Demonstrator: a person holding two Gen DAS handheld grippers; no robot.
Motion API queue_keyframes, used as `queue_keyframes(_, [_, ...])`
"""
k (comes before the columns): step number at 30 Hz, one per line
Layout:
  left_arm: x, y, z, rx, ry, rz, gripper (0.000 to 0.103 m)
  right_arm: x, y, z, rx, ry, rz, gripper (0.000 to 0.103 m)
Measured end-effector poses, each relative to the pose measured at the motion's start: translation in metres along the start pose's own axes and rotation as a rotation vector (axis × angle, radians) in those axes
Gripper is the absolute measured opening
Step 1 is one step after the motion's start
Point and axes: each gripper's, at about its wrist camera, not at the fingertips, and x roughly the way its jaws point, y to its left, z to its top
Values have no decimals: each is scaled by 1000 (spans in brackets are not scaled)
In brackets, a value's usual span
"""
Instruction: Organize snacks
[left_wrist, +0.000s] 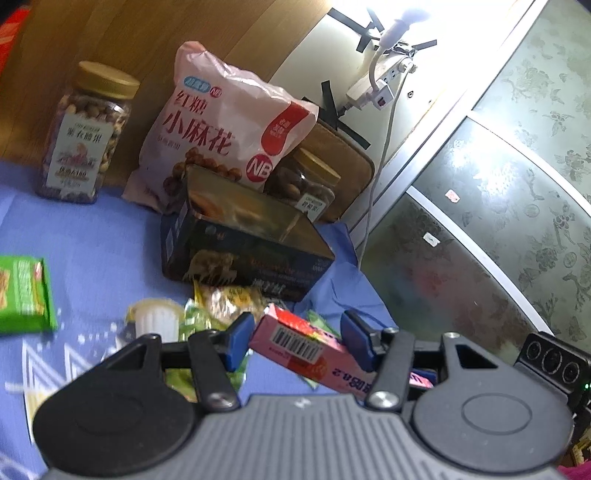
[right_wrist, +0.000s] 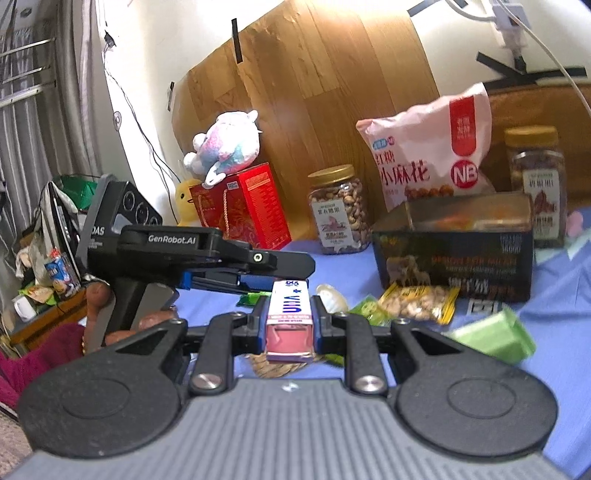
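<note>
We hold the pink candy box clamped in our right gripper above the blue cloth; our left gripper gapes around its far end; light, stiff card, best pinched mid-length.

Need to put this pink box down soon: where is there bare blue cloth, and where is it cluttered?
Bare blue cloth lies between the gold-lidded nut jar, the dark rectangular tin and the green packet. Crowded: loose snack packets before the tin. The right gripper holds the pink carton.

Pink bag: "小麻花", "NB"; left hand-held gripper: "GenRobot.AI".
</note>
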Motion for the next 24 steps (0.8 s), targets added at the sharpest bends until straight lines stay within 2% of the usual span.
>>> queue_keyframes(4, [15, -1, 24, 15, -12, 8, 52, 10, -14, 16, -41, -7, -11, 25])
queue_keyframes(12, [74, 13, 84, 60, -25, 64, 53, 47, -75, 60, -11, 7, -18, 25])
queue_keyframes(16, [109, 33, 104, 27, -13, 118, 53, 77, -103, 71, -12, 33, -36, 25])
queue_keyframes(18, [126, 43, 109, 18, -1, 174, 54, 94, -113, 70, -24, 50, -62, 26])
queue_keyframes(20, [139, 48, 110, 29, 15, 230, 57, 107, -121, 68, -39, 51, -127, 27])
queue_keyframes(21, [142, 49, 109, 38, 18, 250, 58, 114, -126, 67, -47, 54, -165, 33])
queue_keyframes(22, [143, 49, 109, 43, 17, 265, 58, 118, -130, 67, -46, 54, -189, 37])
queue_keyframes(24, [136, 48, 107, 40, 6, 254, 58, 115, -134, 65, -26, 32, -217, 37])
